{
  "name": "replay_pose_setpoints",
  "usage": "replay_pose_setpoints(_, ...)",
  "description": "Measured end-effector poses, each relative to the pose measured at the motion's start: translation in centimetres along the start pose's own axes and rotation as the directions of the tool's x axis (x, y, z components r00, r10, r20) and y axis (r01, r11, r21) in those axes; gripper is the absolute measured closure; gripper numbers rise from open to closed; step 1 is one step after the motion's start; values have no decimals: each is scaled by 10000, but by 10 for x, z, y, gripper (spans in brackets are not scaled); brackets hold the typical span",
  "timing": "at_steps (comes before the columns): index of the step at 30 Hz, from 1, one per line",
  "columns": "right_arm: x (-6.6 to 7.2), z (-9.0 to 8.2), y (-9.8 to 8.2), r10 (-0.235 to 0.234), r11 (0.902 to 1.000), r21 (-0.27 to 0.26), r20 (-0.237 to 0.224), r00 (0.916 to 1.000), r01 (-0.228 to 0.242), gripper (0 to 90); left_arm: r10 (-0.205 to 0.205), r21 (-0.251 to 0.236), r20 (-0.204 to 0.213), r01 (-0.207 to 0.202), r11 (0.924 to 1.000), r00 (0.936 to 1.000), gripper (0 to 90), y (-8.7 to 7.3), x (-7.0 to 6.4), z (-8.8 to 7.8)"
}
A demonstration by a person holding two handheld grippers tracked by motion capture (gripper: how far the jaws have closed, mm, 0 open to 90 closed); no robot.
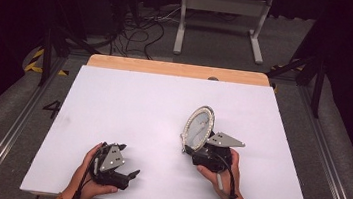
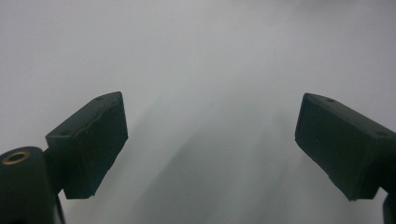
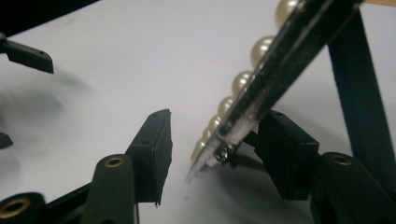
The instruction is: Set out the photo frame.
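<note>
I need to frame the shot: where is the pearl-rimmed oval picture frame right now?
In the high view the oval frame stands on the white table, right of centre, at the right gripper.

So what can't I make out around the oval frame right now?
- High view: the oval frame's foot is hidden behind the right gripper.
- Right gripper view: the frame's face is edge-on, and its top is cut off by the picture's upper edge.
- Left gripper view: the table is blurred.

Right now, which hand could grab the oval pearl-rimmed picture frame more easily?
The right. The right gripper already has the oval pearl-rimmed picture frame standing between its open jaws, one pad beside its back. The left gripper sits open over bare white table, well apart from it.
</note>
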State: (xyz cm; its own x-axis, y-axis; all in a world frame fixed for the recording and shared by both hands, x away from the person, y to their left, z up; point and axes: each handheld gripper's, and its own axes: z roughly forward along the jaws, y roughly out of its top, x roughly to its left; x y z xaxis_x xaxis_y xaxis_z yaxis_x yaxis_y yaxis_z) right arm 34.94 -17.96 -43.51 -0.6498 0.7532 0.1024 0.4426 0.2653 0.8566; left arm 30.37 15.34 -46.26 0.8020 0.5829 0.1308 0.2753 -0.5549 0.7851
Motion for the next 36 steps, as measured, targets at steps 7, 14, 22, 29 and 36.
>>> replay_pose_setpoints(7, -1, 5, -2, 393, 9990, -233, 143, 9991, -390, 588, 237, -362, 289, -227, 9991, 9993, 114, 1, -5, 0)
replay_pose_setpoints(14, -2, 2, -3, 151, 9996, -227, 116, 9998, -148, 593, 367, -115, 373, -363, 9993, 9986, 106, 1, -8, 5)
replay_pose_setpoints(22, -8, -6, -5, 121, 9999, -82, -323, 9994, -124, 617, 489, -165, 551, -480, 9987, 9973, 103, 0, -6, 6)
replay_pose_setpoints(29, -11, -12, -6, -62, 10000, 31, -422, 9991, 63, 636, 480, -299, 675, -461, 9985, 9966, 103, -1, -6, 3)
replay_pose_setpoints(36, -12, -16, -5, 160, 9993, -346, -120, 9998, -164, 538, 400, -307, 637, -381, 9988, 9972, 102, -2, -4, 2)
